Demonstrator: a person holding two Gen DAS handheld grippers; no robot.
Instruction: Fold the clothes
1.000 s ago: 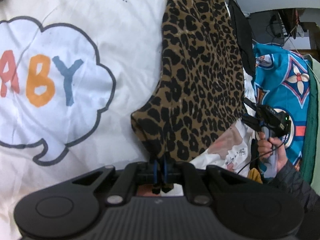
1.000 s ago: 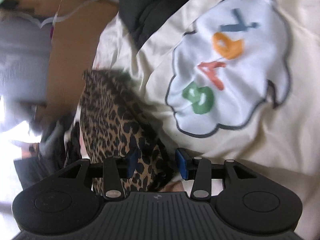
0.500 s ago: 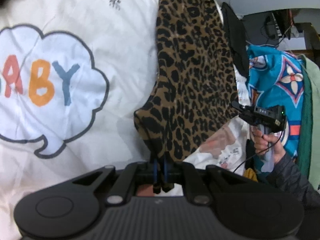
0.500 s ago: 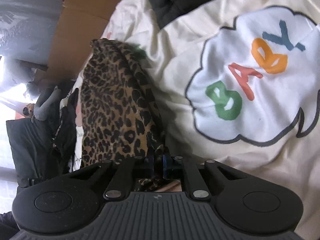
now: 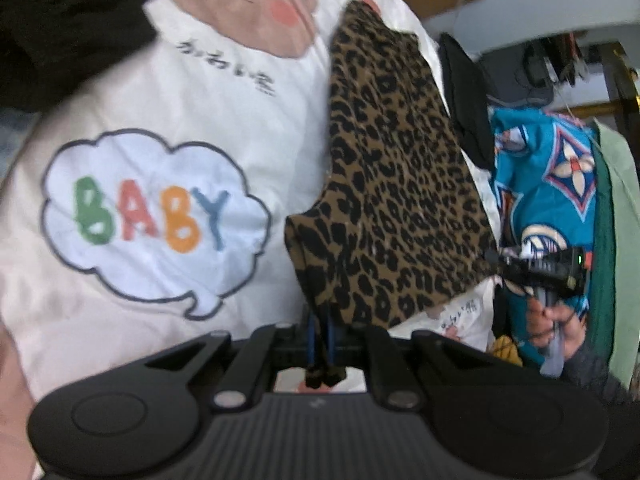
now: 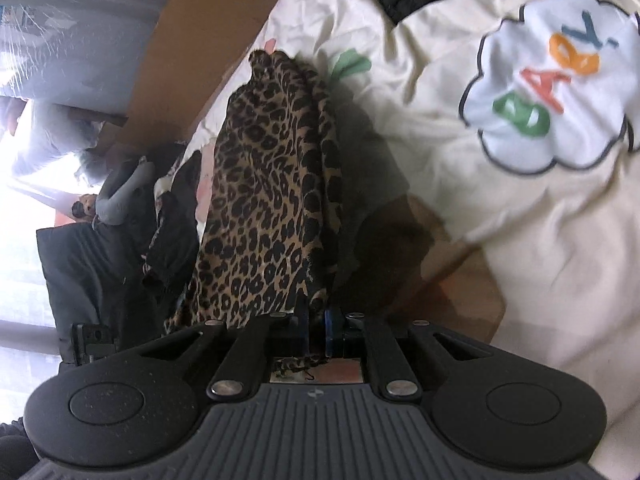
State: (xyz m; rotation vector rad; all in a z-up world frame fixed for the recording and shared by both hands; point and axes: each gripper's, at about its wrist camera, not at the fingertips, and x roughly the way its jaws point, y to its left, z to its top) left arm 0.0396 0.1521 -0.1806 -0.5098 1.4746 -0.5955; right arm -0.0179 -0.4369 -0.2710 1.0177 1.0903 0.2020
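Both hand-held grippers clamp one garment. My left hand-held gripper (image 5: 321,354) is closed on a lower corner of the brown, black-spotted leopard-print cloth (image 5: 392,184); my right hand-held gripper (image 6: 316,330) is closed on another edge of the same cloth, seen from its own camera with fabric bunched between the blue finger pads (image 6: 331,330).

The leopard-print cloth hangs lifted between the two grips, its far end trailing on the cream bedsheet printed with a white "BABY" cloud and a pink bear (image 5: 168,92). It lies to the right of the BABY cloud in the left view.

Step in hand, as I judge it: holding the garment up by two points, either to spread it flat or to carry one edge over for a fold; the pictures do not settle which. Whichever follows calls for even tension between the grips and a flat patch of sheet beside the cloud.

Around the cloth: a turquoise patterned garment (image 5: 560,184) and a pale green cloth (image 5: 624,216) to its right, a black garment (image 5: 464,92) behind it, and a dark pile (image 6: 120,264) on the side away from the cloud in the right view. These crowd the side away from the cloud; the cloud side of the sheet is freer.
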